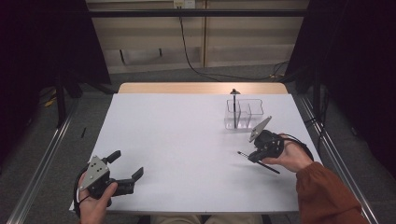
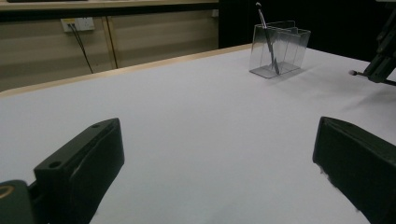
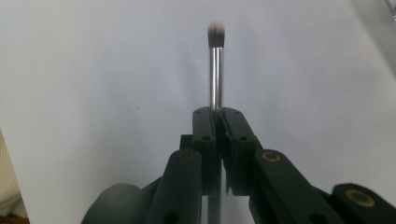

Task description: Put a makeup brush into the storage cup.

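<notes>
The white table [image 1: 187, 140] fills the middle of the high view, with a wooden strip along its far edge. Toward the far right of it stands a clear holder [image 1: 243, 113] with several compartments; a dark pen [image 1: 233, 108] stands nearly upright in its left part, and in the left gripper view the same pen [image 2: 268, 39] leans inside the holder [image 2: 280, 49]. The left gripper [image 1: 126, 169] rests at the near left corner in the person's hand, its jaws wide apart over bare table, with nothing between them. The right gripper [image 1: 254, 156] is held above the table's right side, near the holder but apart from it, its grey plate tilted upward. Its jaws are pressed together on a thin brush [image 1: 259, 162], gripped partway along the handle. In the right gripper view the brush [image 3: 215, 70] runs straight out from the jaws, its metal ferrule and pale, dark-tipped bristles beyond them, above the table.
</notes>
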A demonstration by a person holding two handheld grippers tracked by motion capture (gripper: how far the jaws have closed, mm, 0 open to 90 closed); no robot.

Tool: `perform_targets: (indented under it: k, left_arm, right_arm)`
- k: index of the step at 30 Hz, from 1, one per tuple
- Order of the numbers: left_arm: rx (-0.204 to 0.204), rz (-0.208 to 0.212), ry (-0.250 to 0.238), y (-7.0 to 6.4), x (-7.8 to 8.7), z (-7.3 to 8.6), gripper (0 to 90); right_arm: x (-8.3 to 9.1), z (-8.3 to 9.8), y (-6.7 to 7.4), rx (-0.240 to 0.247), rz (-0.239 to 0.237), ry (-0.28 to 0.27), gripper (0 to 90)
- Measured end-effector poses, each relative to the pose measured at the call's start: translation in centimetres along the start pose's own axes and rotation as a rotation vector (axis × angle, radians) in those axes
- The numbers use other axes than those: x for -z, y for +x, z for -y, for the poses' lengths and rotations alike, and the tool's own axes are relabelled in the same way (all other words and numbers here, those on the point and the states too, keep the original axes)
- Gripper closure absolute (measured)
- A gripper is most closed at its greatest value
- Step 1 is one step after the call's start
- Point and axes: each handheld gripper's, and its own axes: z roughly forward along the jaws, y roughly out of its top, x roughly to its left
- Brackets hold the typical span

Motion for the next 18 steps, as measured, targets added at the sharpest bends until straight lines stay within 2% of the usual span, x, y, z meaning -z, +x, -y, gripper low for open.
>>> perform_targets:
  k: [9,18]
  left_arm:
    - [0.000,0.001,0.000,0.0,0.0,0.0,2.1]
    - [0.004,0.001,0.000,0.0,0.0,0.0,2.1]
  right_arm:
    - [0.8,0.2,0.3,-0.015,0.030,-0.105,84.5]
    - [1.4,0.5,0.1,-0.057,0.057,-0.208,84.5]
